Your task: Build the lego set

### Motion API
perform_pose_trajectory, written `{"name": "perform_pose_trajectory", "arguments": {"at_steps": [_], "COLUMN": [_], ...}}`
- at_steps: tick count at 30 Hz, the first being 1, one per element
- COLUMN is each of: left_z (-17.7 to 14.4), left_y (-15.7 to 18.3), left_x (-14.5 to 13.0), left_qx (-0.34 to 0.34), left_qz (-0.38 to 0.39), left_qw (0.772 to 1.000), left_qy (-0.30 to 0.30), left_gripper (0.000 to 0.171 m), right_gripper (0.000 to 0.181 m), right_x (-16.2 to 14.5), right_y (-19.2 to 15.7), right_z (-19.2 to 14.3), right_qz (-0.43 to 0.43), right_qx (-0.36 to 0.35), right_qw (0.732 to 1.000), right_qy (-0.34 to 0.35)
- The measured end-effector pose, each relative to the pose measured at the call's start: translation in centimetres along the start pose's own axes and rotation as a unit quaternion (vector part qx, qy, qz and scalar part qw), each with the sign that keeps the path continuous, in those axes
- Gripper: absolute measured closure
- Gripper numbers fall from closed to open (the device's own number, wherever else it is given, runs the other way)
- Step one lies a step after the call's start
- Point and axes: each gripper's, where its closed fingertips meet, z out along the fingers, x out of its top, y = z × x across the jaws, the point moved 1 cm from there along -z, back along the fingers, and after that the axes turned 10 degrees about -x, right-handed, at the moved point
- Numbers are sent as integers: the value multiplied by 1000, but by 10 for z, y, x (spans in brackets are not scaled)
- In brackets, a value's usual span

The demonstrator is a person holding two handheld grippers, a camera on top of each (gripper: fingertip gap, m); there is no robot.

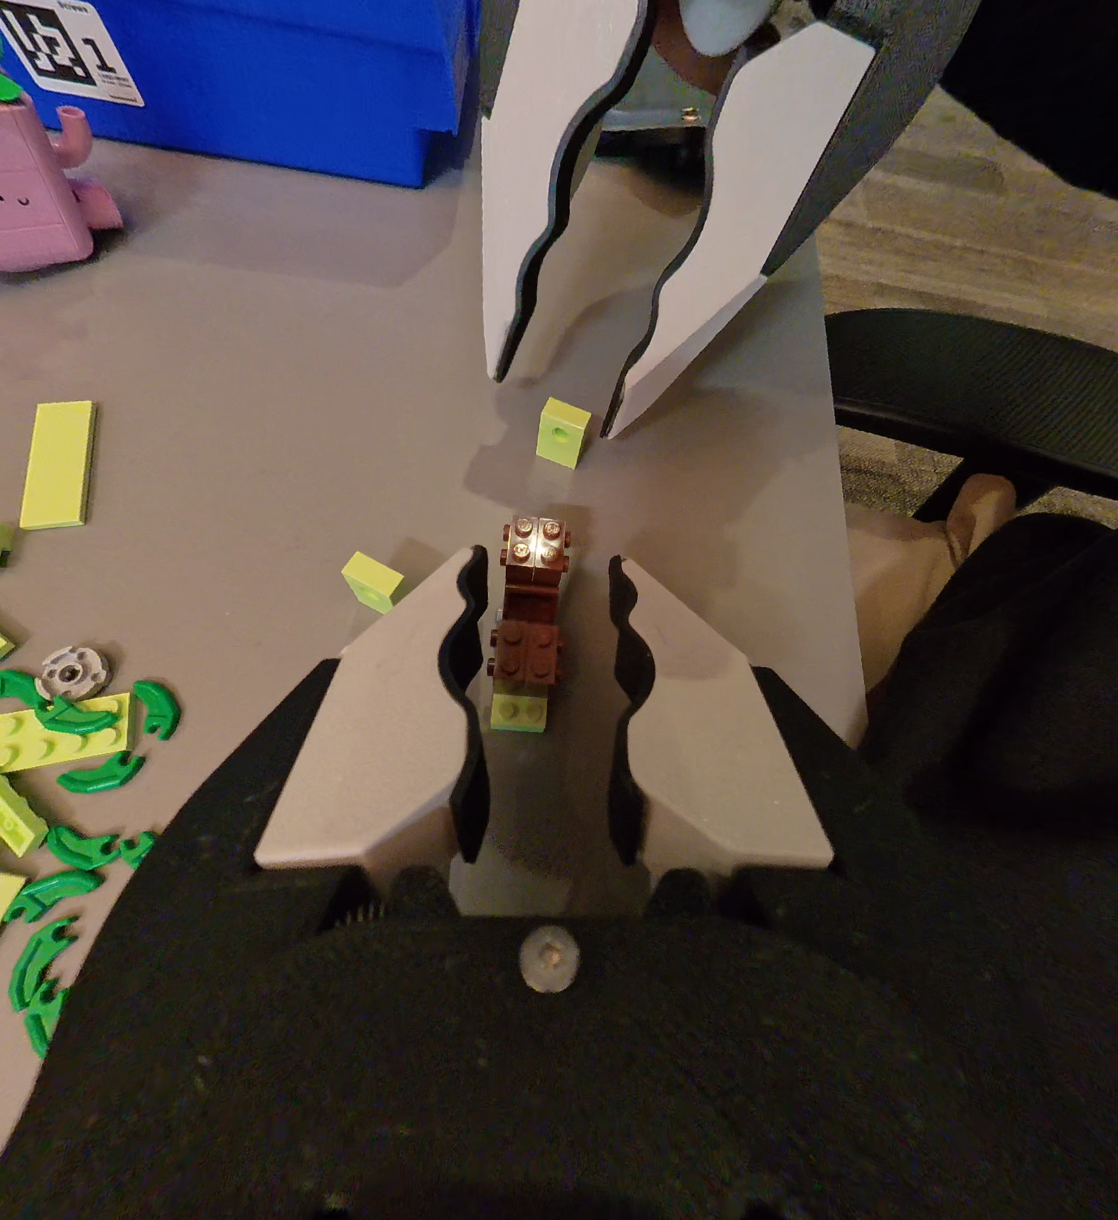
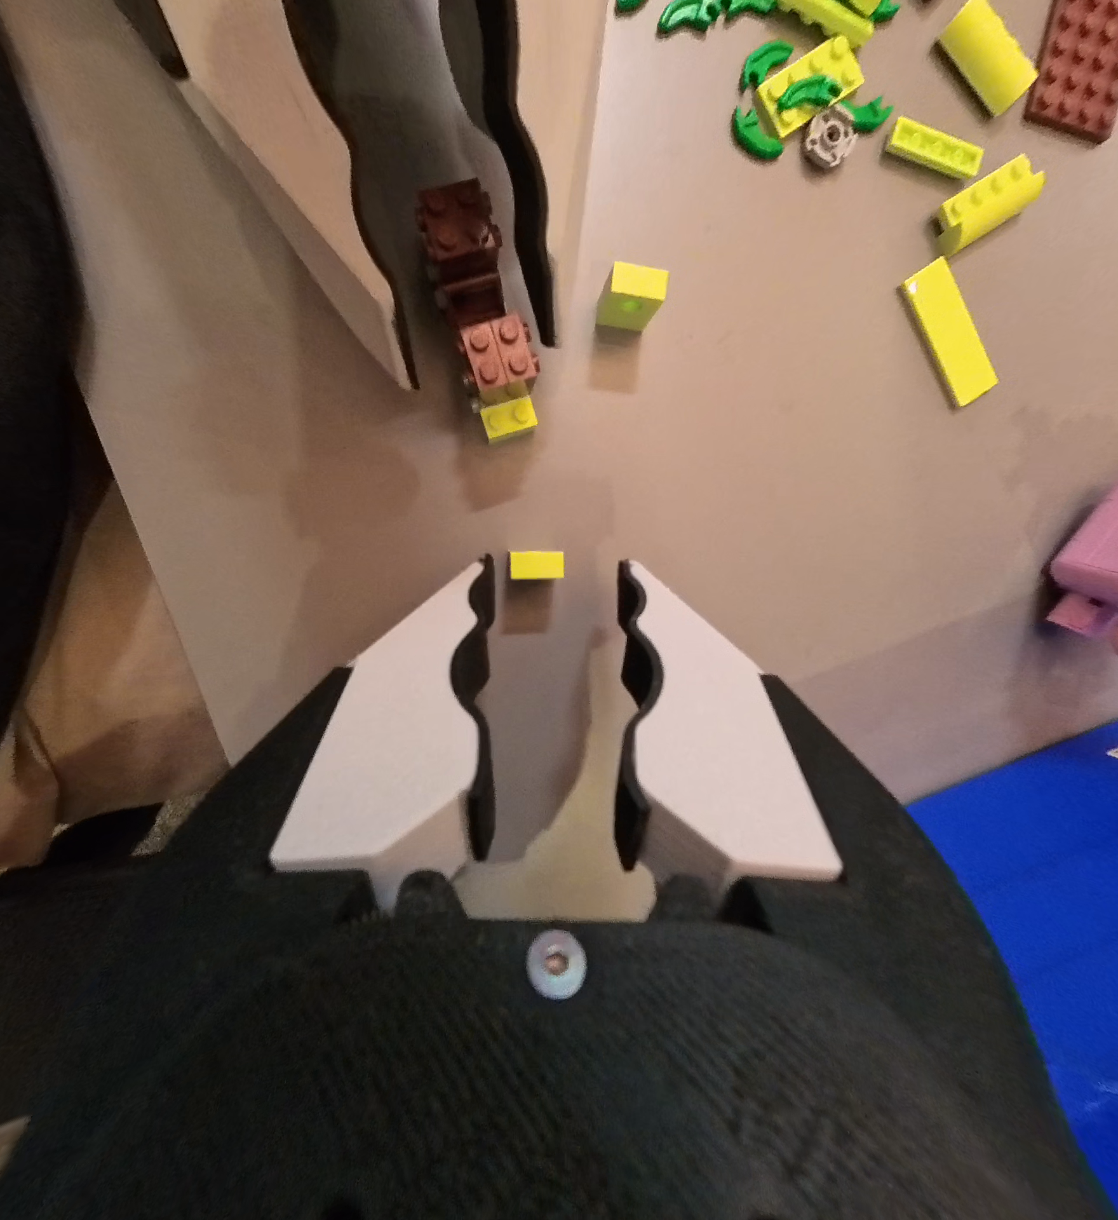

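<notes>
Lego pieces are lying loose across the table (image 1: pixel 279 343), and the part-built brown stack (image 1: pixel 530 634) is sitting between the fingers of the left gripper (image 1: pixel 546 561). Its jaws are standing apart with a clear gap on one side of the stack; whether the other finger is touching it, I cannot tell.

The right gripper (image 2: pixel 553 568) is hovering open and empty — a small lime brick (image 2: pixel 536 566) is lying on the table just past its tips, nearer one finger than the other. Judging from this, the step in hand is picking up that brick to add to the stack. It would go best with the fingers centred over the brick before closing, gripping its flat sides so it is not tipping or squirting out.

Beyond the stack a second lime brick (image 2: pixel 632 297) is standing near by, and the main pile (image 2: pixel 873 99) is lying well apart from it. The table edge (image 1: pixel 840 528) is running close beside the stack, so room is opening mostly toward the pile — a nudged piece could be going off the edge.
</notes>
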Motion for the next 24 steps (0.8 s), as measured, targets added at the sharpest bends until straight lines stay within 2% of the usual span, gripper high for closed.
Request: {"name": "perform_pose_trajectory", "arguments": {"at_steps": [6, 13, 15, 24], "left_z": [0, 1, 2, 5], "left_y": [-1, -1, -2, -4], "left_x": [-1, -2, -2, -10], "left_qx": [8, 9, 8, 23], "left_qz": [1, 4, 1, 4], "left_qw": [1000, 1000, 1000, 999], "left_qy": [-3, -9, -11, -40], "left_gripper": [137, 139, 139, 139], "right_gripper": [155, 158, 166, 167], "right_x": [0, -4, -4, 12], "right_y": [-5, -8, -9, -5], "right_z": [3, 7, 8, 0], "right_qz": [-9, -35, -36, -55], "right_qx": [23, 18, 24, 18], "right_qw": [999, 997, 997, 998], "right_qy": [-32, -69, -70, -22]}}
